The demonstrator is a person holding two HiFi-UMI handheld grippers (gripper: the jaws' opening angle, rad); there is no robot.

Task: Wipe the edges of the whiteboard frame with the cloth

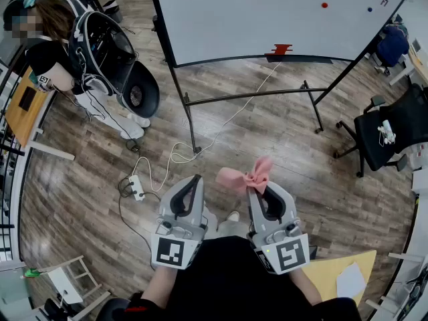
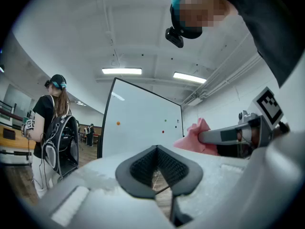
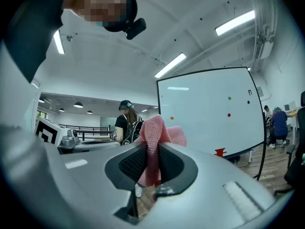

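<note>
My right tongs [image 1: 258, 188] pinch the cloth [image 1: 242, 176]; left tongs [image 1: 194, 180] closed, empty. I should approach the whiteboard [image 1: 267, 19] at 12 o'clock and press the cloth flat along the frame [image 1: 221, 61].

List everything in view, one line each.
whiteboard: one, white with dark frame, on a stand ahead
dots: four, orange, green, red, blue, on the board
red object: one, at the board's lower edge
cloth: one, pink, in the right gripper's jaws
power strip: one, white, on the floor
office chair: one, black, right
bystander: one, dark top, backpack, left
left gripper: grey, jaws shut, empty
right gripper: grey, jaws shut on cloth
</note>
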